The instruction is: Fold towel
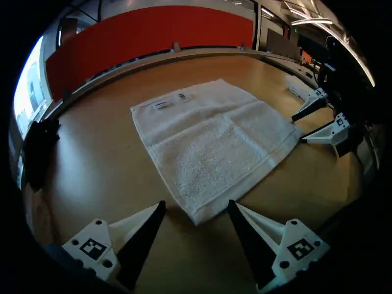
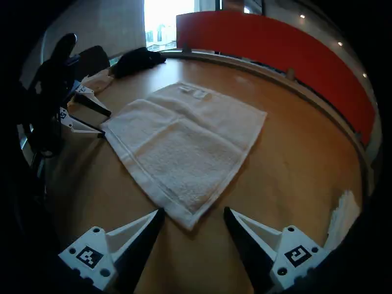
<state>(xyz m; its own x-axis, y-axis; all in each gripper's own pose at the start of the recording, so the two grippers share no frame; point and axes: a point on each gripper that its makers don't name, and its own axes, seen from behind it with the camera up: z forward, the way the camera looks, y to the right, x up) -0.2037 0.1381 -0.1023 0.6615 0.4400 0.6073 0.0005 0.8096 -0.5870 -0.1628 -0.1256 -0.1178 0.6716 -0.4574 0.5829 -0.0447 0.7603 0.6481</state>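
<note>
So the towel (image 1: 210,142) lies flat in the middle of the frame on the wooden surface (image 1: 108,161), label end pointing up toward the red panel (image 1: 147,34); nothing is folded or lifted yet as far as I can judge.

The left gripper (image 1: 196,203) sits at the bottom of its view with both fingers spread wide, one towel corner poking into the gap between them; no cloth is pinched. Same deal for the right gripper (image 2: 193,209); fingers apart, a neighbouring corner sits just in front of the gap, nothing held.

What I'd worry about from here:

- the fingers look like they ride just above the wood; close too high and they nip air or only the hem, and the corner slips out mid-lift
- the terry shows a squarish crease pattern, and I can't tell if it's one layer or doubled; grab only the top layer and the fold comes out lopsided
- that surface looks smooth; if one side drags before the other, the whole towel slides or skews instead of folding
- lift the two corners unevenly and the edges won't line up at the label end
- a white crumpled thing (image 2: 343,215) sits at the lower right of the right gripper view; a wide swing could clip it
</note>
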